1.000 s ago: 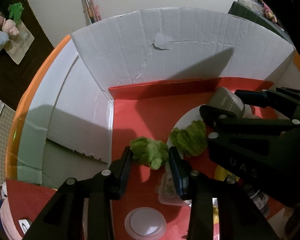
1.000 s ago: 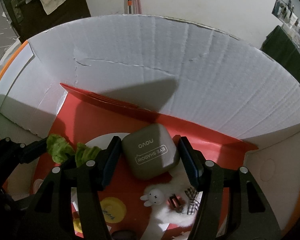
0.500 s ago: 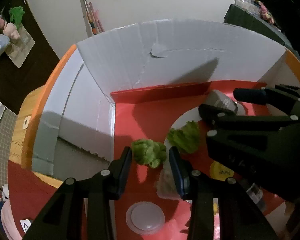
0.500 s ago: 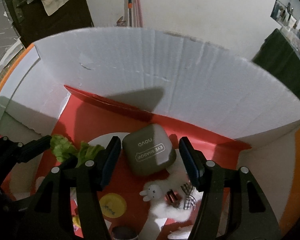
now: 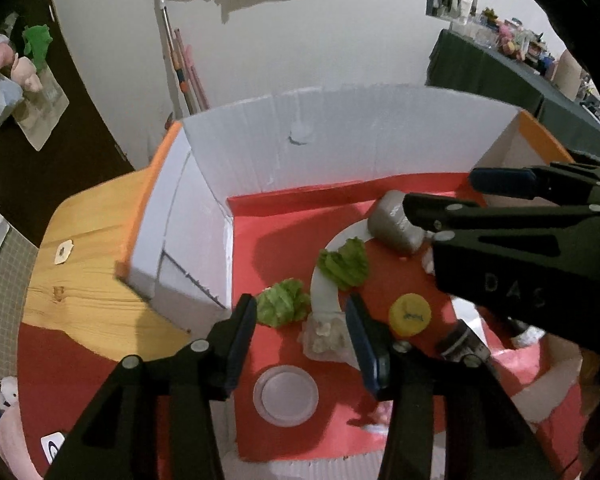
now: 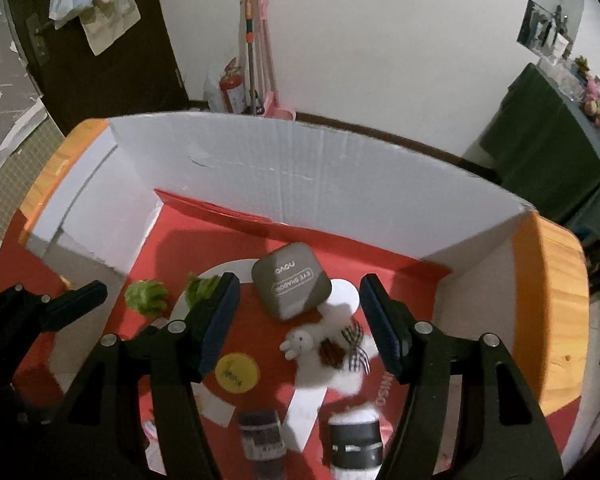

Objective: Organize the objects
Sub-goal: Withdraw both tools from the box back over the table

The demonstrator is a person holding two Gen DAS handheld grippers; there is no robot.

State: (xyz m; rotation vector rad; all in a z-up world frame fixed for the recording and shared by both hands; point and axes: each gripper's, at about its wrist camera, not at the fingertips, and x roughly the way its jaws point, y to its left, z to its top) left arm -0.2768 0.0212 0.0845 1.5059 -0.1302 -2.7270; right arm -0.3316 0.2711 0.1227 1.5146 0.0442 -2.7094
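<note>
Risk: green lettuce piece lies loose on the red box floor; a low pass could knock it aside.
Cause: left tool hangs close above it.
Left tool: released, jaws just widening, lettuce below them, unpressed.
Right tool: released, nothing gripped; grey eye-shadow case rests in the box beyond it.
Pose: both tools tilt steeply down into the box, side by side.

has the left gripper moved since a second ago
Yes. The left gripper has risen away from the green lettuce piece; its jaws have just been opening, nothing gripped.
</note>
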